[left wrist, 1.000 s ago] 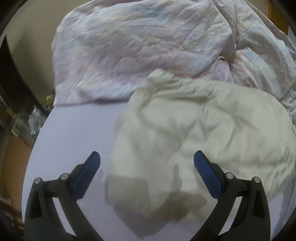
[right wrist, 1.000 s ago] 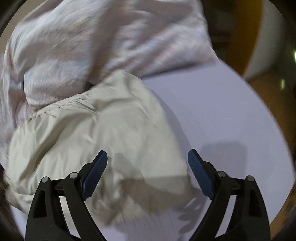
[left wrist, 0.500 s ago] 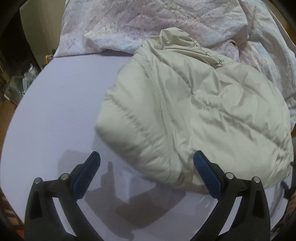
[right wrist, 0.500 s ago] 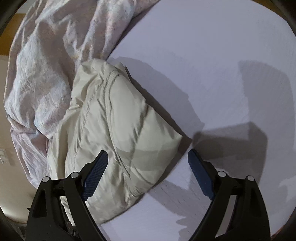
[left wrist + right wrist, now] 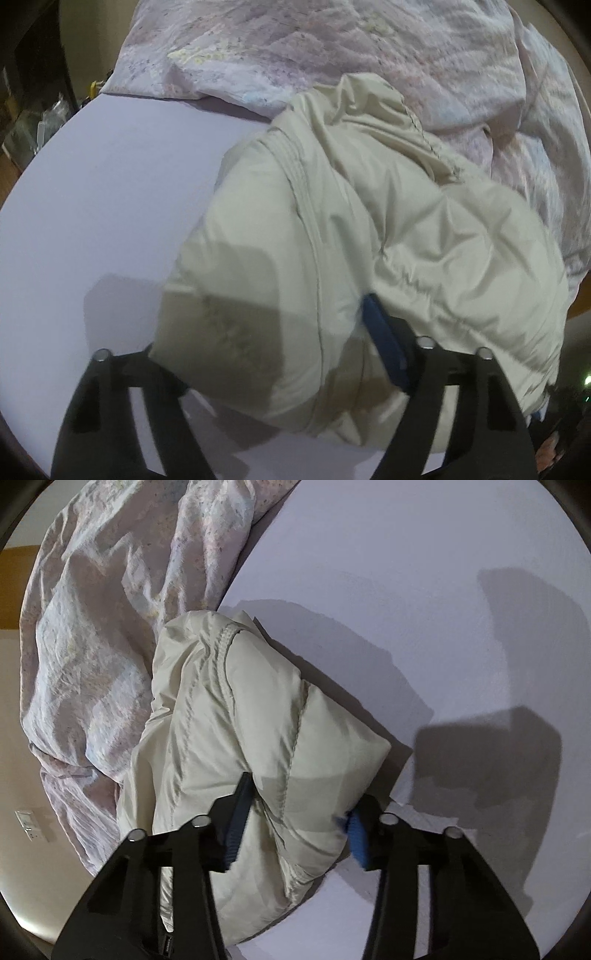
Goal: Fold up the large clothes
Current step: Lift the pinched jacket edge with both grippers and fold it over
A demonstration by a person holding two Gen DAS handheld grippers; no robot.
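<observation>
Lavender bed (image 5: 110,192) carries a rumpled floral quilt (image 5: 332,48) along its far edge, and a puffy cream jacket (image 5: 369,240) lies bunched against it. Left gripper (image 5: 258,343) is closing, the jacket's near hem bulging between its fingers, one blue pad buried under fabric. Right gripper (image 5: 295,808) is closing too, both pads pinching a jacket corner.

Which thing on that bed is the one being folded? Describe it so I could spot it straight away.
Find the pale lavender bed surface with the crumpled floral quilt heaped at its far side. In front of that lies the cream puffer jacket: plain, smooth, stitched in puffy panels, while the quilt is printed and wrinkled.
</observation>
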